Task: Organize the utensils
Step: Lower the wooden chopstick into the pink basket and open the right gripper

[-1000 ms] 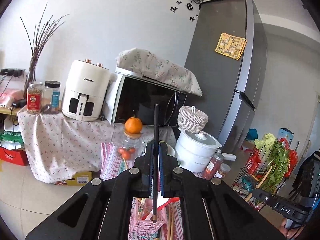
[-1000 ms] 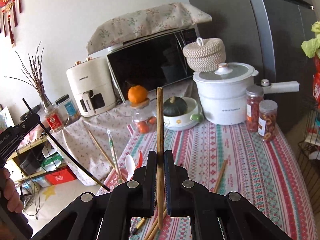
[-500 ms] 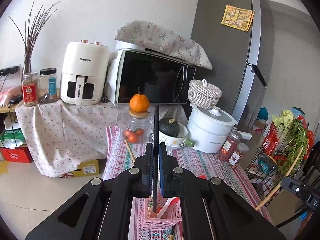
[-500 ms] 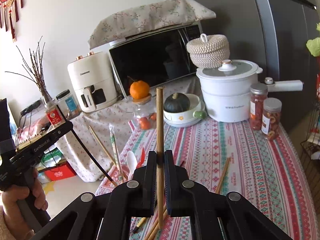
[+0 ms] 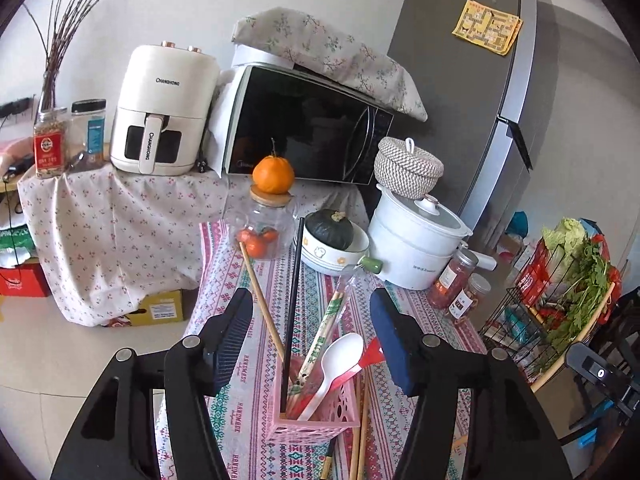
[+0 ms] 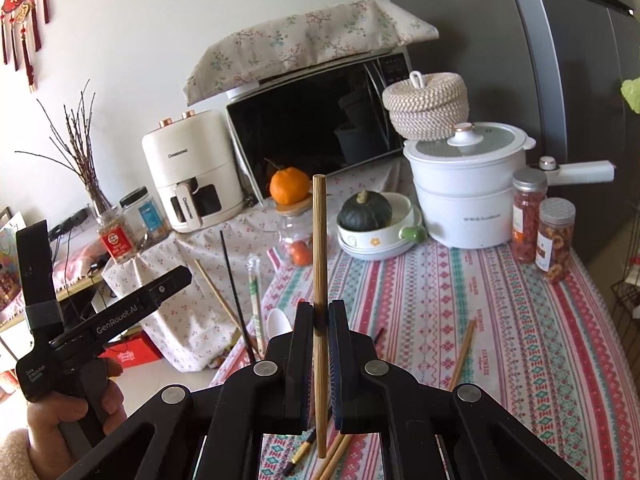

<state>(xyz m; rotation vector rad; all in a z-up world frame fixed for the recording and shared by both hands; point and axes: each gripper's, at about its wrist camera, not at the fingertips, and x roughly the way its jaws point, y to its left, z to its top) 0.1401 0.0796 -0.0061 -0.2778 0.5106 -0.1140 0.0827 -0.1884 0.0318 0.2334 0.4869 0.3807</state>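
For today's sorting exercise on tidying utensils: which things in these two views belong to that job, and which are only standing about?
Part of the job: pink basket, black chopstick standing in it, white spoon, wooden chopstick clamped in the right gripper, loose chopstick on the cloth.

Only standing about: microwave, air fryer, white pot, squash, orange.

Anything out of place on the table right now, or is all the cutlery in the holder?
Not all. Loose wooden chopsticks still lie flat on the striped tablecloth, outside the pink basket. An orange is balanced on a glass jar lid, which looks precarious.
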